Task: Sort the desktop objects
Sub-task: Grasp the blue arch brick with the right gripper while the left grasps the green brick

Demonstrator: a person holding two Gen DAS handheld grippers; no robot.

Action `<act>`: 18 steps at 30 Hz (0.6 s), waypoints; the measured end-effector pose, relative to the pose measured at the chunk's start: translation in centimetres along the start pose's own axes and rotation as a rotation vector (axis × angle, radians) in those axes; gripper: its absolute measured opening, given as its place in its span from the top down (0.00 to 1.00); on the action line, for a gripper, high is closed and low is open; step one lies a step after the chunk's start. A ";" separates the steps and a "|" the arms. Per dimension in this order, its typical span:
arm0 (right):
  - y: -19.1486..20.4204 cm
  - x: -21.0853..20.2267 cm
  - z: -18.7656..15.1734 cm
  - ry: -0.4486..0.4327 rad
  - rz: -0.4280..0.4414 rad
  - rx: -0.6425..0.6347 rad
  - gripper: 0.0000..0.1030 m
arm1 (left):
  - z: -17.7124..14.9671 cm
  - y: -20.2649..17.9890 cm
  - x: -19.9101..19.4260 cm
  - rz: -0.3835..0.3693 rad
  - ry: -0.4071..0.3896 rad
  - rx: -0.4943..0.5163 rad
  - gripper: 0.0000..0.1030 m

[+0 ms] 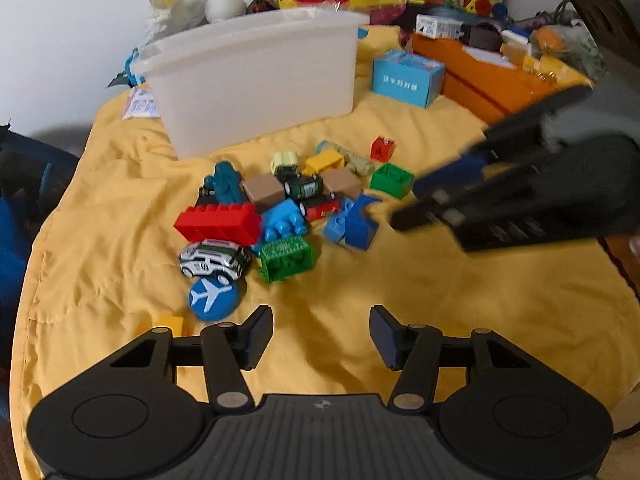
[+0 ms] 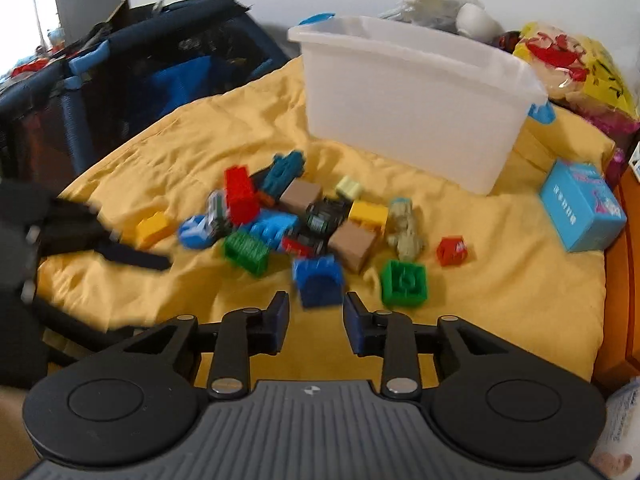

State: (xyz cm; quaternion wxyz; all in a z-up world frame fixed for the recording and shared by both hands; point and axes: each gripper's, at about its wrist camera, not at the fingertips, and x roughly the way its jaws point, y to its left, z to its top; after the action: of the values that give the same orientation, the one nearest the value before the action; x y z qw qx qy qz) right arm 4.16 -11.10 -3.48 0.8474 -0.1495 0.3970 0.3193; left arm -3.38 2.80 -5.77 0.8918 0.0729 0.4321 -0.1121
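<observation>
A pile of toy bricks and small cars lies on the yellow cloth: a red brick [image 1: 218,224], a white toy car [image 1: 214,258], a blue plane disc [image 1: 214,298], a green brick [image 1: 286,258] and a blue arch brick [image 1: 360,220]. A white plastic bin [image 1: 256,80] stands behind the pile. My left gripper [image 1: 321,334] is open and empty, short of the pile. My right gripper [image 2: 315,324] is open, just in front of the blue arch brick [image 2: 318,282], and also shows at the right of the left wrist view [image 1: 424,204]. A green square brick [image 2: 404,282] lies to its right.
A light blue box [image 1: 406,78] and an orange box [image 1: 492,80] with clutter stand at the back right. Bags [image 2: 568,64] lie behind the bin. A dark blue mesh crate [image 2: 132,80] stands beside the table on the left. A yellow brick [image 1: 170,324] lies near my left fingers.
</observation>
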 end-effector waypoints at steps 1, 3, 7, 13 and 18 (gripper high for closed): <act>0.1 0.5 0.3 -0.019 -0.012 -0.006 0.62 | 0.0 0.1 0.1 0.001 0.004 -0.010 0.43; 0.7 2.1 1.1 -0.006 -0.061 -0.051 0.54 | -0.2 0.2 0.2 -0.004 0.010 -0.040 0.43; 0.7 3.2 -0.2 0.045 -0.016 -0.038 0.51 | 0.0 0.6 0.1 0.014 -0.013 -0.075 0.43; -1.0 5.3 -2.2 0.034 0.037 0.039 0.66 | 1.3 1.1 0.6 0.005 -0.019 -0.115 0.43; -1.4 2.5 -2.6 0.039 0.023 0.018 0.66 | 3.2 1.5 2.1 0.026 -0.029 -0.069 0.43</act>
State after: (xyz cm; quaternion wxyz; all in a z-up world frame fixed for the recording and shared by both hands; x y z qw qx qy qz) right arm 4.84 -12.43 -7.06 0.8370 -0.1433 0.4181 0.3225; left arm 0.65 3.27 -5.38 0.9013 0.0461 0.4219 -0.0866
